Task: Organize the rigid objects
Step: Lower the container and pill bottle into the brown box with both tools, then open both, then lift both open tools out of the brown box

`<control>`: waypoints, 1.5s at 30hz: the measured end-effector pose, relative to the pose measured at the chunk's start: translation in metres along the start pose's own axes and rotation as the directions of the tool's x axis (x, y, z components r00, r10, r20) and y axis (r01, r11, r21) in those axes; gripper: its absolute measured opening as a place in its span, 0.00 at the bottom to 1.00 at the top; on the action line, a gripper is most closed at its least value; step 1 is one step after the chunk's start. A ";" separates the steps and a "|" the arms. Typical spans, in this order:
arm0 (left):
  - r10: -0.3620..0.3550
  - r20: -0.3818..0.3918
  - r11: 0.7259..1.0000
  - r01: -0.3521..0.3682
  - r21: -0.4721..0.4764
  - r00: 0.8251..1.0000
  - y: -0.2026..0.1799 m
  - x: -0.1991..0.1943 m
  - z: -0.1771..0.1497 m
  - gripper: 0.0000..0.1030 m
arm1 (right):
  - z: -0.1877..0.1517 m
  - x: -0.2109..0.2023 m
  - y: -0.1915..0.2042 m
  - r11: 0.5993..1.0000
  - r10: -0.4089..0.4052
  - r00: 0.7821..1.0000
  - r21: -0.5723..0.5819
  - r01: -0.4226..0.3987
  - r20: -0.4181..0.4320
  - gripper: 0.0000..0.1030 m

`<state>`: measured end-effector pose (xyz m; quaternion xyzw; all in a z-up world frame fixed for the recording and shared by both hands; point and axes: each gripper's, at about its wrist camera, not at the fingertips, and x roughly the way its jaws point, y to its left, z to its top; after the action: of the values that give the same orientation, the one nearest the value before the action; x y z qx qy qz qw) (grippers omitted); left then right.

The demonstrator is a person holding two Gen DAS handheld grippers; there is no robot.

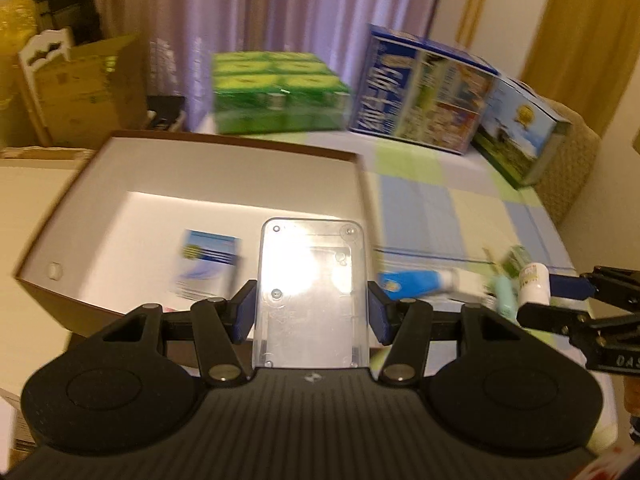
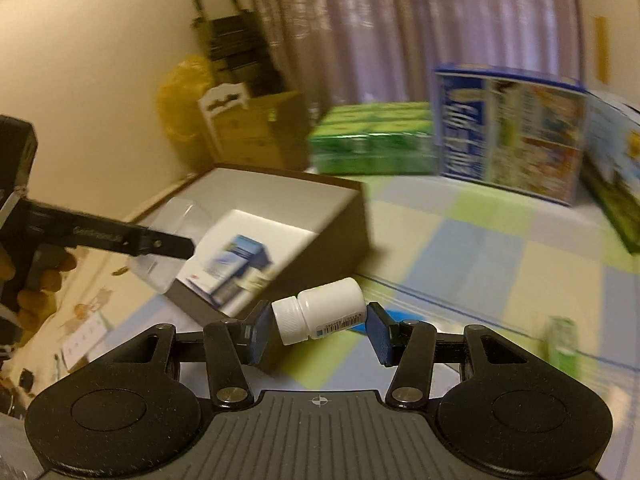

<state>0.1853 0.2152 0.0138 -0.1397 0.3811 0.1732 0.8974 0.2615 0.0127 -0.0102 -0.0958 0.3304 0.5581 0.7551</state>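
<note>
A mauve curtain (image 1: 260, 20) hangs behind the checked cloth (image 1: 440, 208). A cardboard box (image 1: 92, 92) stands beside a yellow bag (image 2: 180, 100). Black bags (image 2: 236, 52) are stacked against the cream wall (image 2: 100, 40).

A clear plastic case (image 1: 310, 292) hangs over the open brown box (image 1: 192, 138). A white capped bottle (image 2: 320, 314) is held sideways to its right. A blue-white carton (image 1: 206, 264) lies inside the box.

Clear glossy plastic case (image 1: 310, 296), smooth white plastic bottle (image 2: 324, 314), matt cardboard box (image 1: 192, 184) at centre frame.
</note>
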 end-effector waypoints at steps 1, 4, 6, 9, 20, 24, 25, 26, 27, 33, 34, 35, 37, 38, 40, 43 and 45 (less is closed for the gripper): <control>0.013 0.003 1.000 -0.013 -0.006 1.000 0.011 0.000 0.002 0.50 | 0.004 0.008 0.007 1.000 0.007 1.000 -0.011 -0.007 -0.002 0.46; 0.051 0.009 0.999 -0.051 -0.020 0.999 0.043 0.002 0.011 0.50 | 0.016 0.033 0.027 0.999 0.012 1.000 -0.033 -0.013 -0.013 0.46; 0.069 0.009 0.997 -0.069 -0.026 0.998 0.064 0.006 0.017 0.50 | 0.022 0.048 0.036 0.999 0.008 1.000 -0.053 -0.009 -0.021 0.46; 0.097 0.000 0.995 -0.097 -0.020 0.995 0.090 0.015 0.027 0.50 | 0.030 0.071 0.050 0.997 0.002 0.999 -0.079 -0.005 -0.040 0.46; 0.133 -0.083 0.991 -0.134 -0.009 0.988 0.154 0.060 0.041 0.50 | 0.044 0.132 0.062 0.987 -0.054 0.987 -0.161 0.030 -0.150 0.46; 0.124 -0.121 0.992 -0.125 0.001 0.985 0.165 0.074 0.041 0.50 | 0.046 0.146 0.061 0.982 -0.079 0.976 -0.185 0.041 -0.203 0.47; 0.117 -0.130 0.993 -0.118 0.005 0.985 0.167 0.077 0.041 0.50 | 0.046 0.149 0.061 0.981 -0.083 0.973 -0.191 0.041 -0.215 0.47; 0.113 -0.142 0.994 -0.113 0.011 0.983 0.169 0.081 0.041 0.50 | 0.047 0.152 0.061 0.979 -0.083 0.971 -0.198 0.038 -0.225 0.47; 0.114 -0.150 0.993 -0.113 0.015 0.982 0.171 0.083 0.041 0.50 | 0.048 0.154 0.061 0.978 -0.083 0.968 -0.204 0.035 -0.236 0.47; 0.103 -0.226 0.995 -0.096 0.040 0.969 0.178 0.098 0.041 0.50 | 0.054 0.166 0.065 0.961 -0.111 0.947 -0.276 0.025 -0.300 0.48; 0.098 -0.237 0.995 -0.091 0.041 0.967 0.179 0.099 0.041 0.50 | 0.055 0.167 0.066 0.957 -0.115 0.945 -0.290 0.023 -0.305 0.53; 0.094 -0.248 0.995 -0.085 0.048 0.964 0.179 0.101 0.040 0.52 | 0.055 0.167 0.066 0.954 -0.114 0.944 -0.298 0.017 -0.309 0.56; 0.096 -0.254 0.995 -0.084 0.057 0.962 0.180 0.102 0.039 0.58 | 0.057 0.167 0.068 0.953 -0.107 0.944 -0.304 0.008 -0.311 0.61; 0.097 -0.255 0.995 -0.085 0.060 0.962 0.180 0.102 0.039 0.63 | 0.057 0.167 0.068 0.953 -0.102 0.945 -0.302 0.004 -0.311 0.62; 0.098 -0.257 0.995 -0.086 0.058 0.962 0.181 0.102 0.038 0.63 | 0.058 0.168 0.068 0.957 -0.092 0.944 -0.290 -0.004 -0.317 0.62; 0.096 -0.255 0.995 -0.085 0.054 0.962 0.182 0.101 0.038 0.63 | 0.058 0.170 0.068 0.960 -0.090 0.942 -0.281 -0.005 -0.322 0.62; 0.099 -0.253 0.995 -0.088 0.052 0.963 0.181 0.099 0.039 0.63 | 0.057 0.170 0.069 0.961 -0.092 0.941 -0.278 -0.002 -0.326 0.62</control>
<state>0.1985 0.4138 -0.0536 -0.1244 0.5028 0.1881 0.8344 0.2487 0.1995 -0.0542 -0.3007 0.3713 0.5563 0.6799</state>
